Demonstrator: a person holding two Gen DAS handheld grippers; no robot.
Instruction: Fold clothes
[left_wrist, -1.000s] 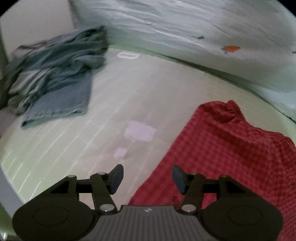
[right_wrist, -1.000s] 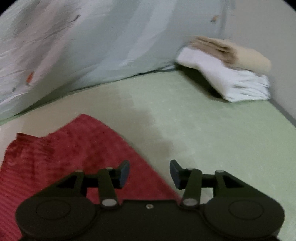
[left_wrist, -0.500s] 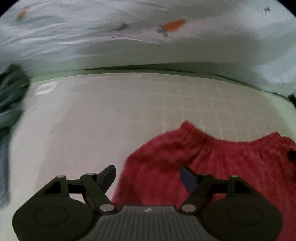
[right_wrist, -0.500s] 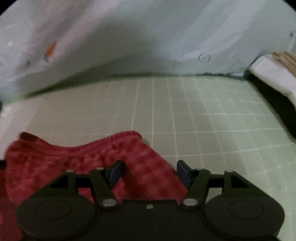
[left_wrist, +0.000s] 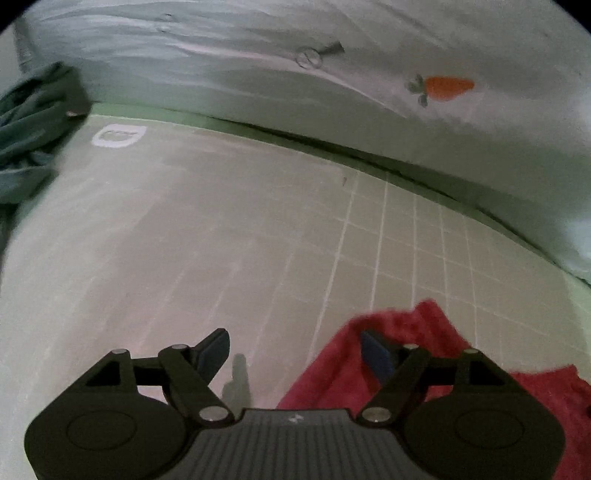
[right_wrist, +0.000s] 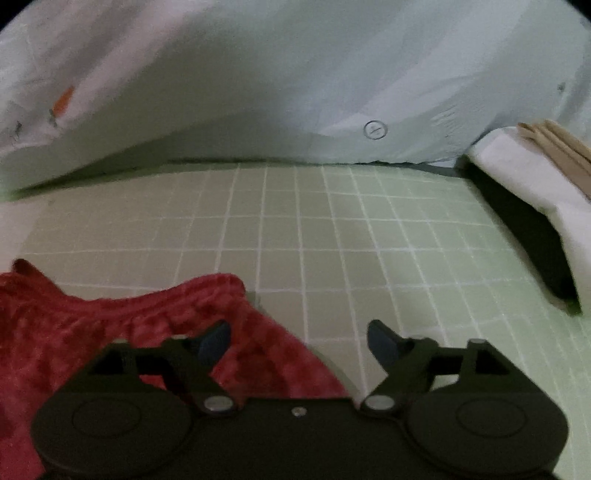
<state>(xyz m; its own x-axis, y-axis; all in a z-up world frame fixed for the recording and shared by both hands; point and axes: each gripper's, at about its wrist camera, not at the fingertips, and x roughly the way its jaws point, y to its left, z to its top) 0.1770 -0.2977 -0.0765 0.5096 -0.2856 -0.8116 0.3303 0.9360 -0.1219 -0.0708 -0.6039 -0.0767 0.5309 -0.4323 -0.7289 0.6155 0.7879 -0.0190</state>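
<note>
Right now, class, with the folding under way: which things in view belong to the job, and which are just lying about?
Belongs to the job:
red garment
left gripper, open
right gripper, open
green grid mat

Lying about:
teal clothes heap
folded white and beige stack
carrot-print sheet

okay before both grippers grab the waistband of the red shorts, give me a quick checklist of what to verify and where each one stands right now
1. Left gripper open: ok, fingers spread wide.
2. Right gripper open: ok, fingers spread wide.
3. Red shorts between the left fingers: not ok, the corner lies at the right finger only.
4. Waistband between the right fingers: not ok, the cloth's edge sits by the left finger; the right finger is over bare green mat.
5. Mat ahead free for laying flat: ok; blue-green clothes and folded white stack sit at the edges.
6. Fingers touching cloth: cannot tell.
</note>
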